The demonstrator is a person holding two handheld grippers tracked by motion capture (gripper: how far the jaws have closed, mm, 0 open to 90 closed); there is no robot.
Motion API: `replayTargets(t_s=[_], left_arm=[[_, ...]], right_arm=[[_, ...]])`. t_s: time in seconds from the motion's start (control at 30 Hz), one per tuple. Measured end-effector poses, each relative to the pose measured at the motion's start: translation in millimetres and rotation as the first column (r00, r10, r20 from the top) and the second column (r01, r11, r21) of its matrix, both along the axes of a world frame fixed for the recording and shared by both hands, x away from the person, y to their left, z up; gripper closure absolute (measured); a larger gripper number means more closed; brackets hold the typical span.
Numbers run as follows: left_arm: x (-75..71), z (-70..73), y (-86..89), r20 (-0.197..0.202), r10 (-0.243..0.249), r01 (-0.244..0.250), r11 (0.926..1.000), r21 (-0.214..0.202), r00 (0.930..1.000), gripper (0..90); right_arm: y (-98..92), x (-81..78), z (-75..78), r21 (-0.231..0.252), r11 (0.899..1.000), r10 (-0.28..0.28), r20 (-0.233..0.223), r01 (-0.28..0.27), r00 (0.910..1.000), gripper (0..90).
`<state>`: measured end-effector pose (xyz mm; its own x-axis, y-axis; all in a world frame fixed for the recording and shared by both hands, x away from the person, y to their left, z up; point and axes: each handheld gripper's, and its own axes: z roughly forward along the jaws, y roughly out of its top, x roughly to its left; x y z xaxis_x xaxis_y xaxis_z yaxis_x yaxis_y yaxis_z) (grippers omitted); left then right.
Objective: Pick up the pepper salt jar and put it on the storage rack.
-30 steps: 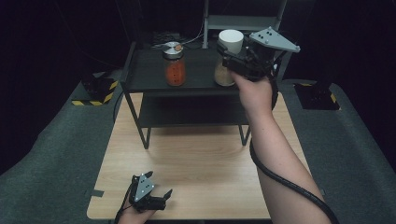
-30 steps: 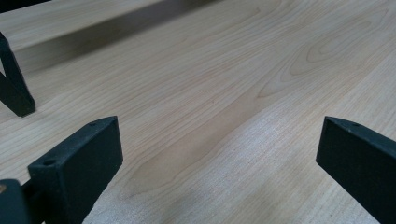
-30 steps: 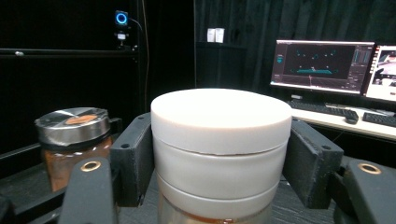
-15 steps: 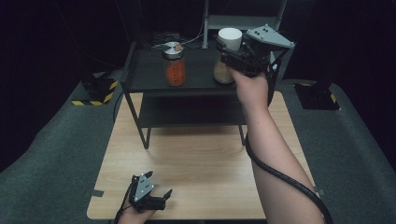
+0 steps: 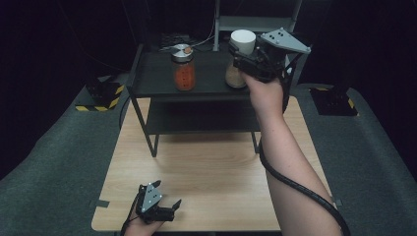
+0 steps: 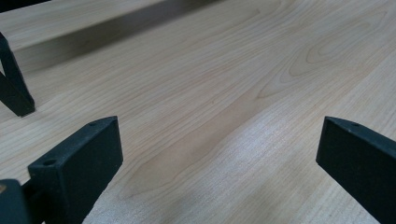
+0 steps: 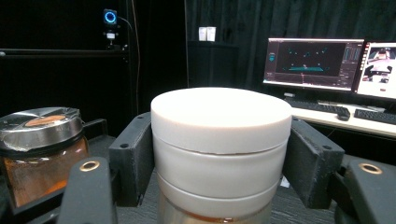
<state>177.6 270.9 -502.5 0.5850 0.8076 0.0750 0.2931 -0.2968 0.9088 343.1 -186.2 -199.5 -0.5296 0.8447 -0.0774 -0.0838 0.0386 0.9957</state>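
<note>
Wooden table (image 5: pixel 206 167) with a black shelf rack (image 5: pixel 157 81) at the far end. On the rack's top shelf, right side, sits the white-lidded jar (image 5: pixel 241 59), and the right gripper (image 5: pixel 251 56) is clamped tight on its lid. An orange jar (image 5: pixel 184 69) with a metal lid stands to its left. Down at the near left edge, the left gripper (image 5: pixel 164 209) rests on the table, jaws wide apart, holding nothing.

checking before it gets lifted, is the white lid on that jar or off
On. The white lid sits level on the jar, with the right hand-held gripper clamped on its sides.
</note>
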Motion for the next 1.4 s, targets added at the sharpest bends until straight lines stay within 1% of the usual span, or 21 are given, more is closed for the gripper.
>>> replayTargets(t_s=[0.23, 0.3, 0.37, 0.43, 0.5, 0.57, 0.6, 0.7, 0.8, 1.03, 1.17, 1.27, 1.4], left_arm=[[0.2, 0.4, 0.0, 0.001, -0.004, 0.004, 1.0000, 0.006, 1.0000, 0.6], [0.2, -0.1, 0.7, 0.000, -0.002, 0.002, 1.0000, -0.002, 1.0000, 0.6], [0.2, -0.1, 0.6, 0.000, -0.003, 0.003, 1.0000, -0.001, 1.0000, 0.6], [0.3, 0.5, 0.0, 0.001, -0.005, 0.005, 1.0000, 0.007, 1.0000, 0.6], [0.2, 0.6, -0.4, 0.001, -0.005, 0.005, 0.9999, 0.009, 1.0000, 0.6], [0.2, 0.6, -0.1, 0.001, -0.006, 0.006, 1.0000, 0.008, 1.0000, 0.6], [0.3, 0.6, 0.1, 0.000, -0.005, 0.005, 1.0000, 0.007, 1.0000, 0.6], [0.0, 0.1, 0.0, 0.001, -0.001, 0.001, 1.0000, 0.003, 1.0000, 0.6], [-0.1, 0.7, -0.7, 0.001, -0.001, 0.001, 1.0000, 0.009, 1.0000, 0.6], [-0.3, 0.7, -1.5, 0.002, 0.000, 0.000, 0.9999, 0.013, 1.0000, 0.6], [-0.5, 0.7, -1.8, 0.003, 0.001, -0.001, 0.9999, 0.014, 1.0000, 0.6], [-0.6, 0.8, -2.1, 0.004, 0.001, -0.001, 0.9999, 0.017, 1.0000, 0.6], [-0.7, 1.0, -2.7, 0.004, 0.000, 0.000, 0.9998, 0.020, 1.0000, 0.6]], right_arm=[[-0.2, 1.0, 2.8, -0.008, 1.000, 0.004, -0.008, -0.004, 1.0000, 32.1], [0.2, 0.5, 3.7, -0.010, 1.000, 0.004, -0.011, -0.004, 0.9999, 31.0], [-0.1, 0.6, 4.7, -0.008, 1.000, 0.008, -0.017, -0.008, 0.9998, 28.6], [-0.1, 0.5, 5.3, -0.006, 1.000, 0.012, -0.023, -0.012, 0.9997, 23.5], [0.9, -0.6, 5.6, -0.001, 1.000, 0.008, -0.029, -0.008, 0.9995, 12.2], [3.1, -2.7, 5.6, 0.005, 1.000, -0.009, -0.042, 0.009, 0.9991, 1.6], [2.9, -3.0, 5.4, 0.009, 1.000, -0.010, -0.051, 0.010, 0.9987, 0.0], [0.5, -6.9, 0.6, 0.018, 1.000, -0.007, -0.044, 0.008, 0.9990, 0.0], [-4.5, -11.6, -3.9, 0.027, 1.000, 0.004, -0.038, -0.003, 0.9993, 0.0], [-10.1, -19.5, -7.7, 0.014, 1.000, 0.018, -0.017, -0.017, 0.9997, 0.0], [-14.4, -24.5, -13.9, 0.026, 0.999, 0.036, -0.011, -0.035, 0.9993, 0.0], [-16.6, -30.5, -19.3, 0.019, 0.999, 0.040, -0.002, -0.040, 0.9992, 0.0], [-19.7, -35.7, -24.7, 0.022, 0.999, 0.045, 0.011, -0.045, 0.9989, 0.0]])
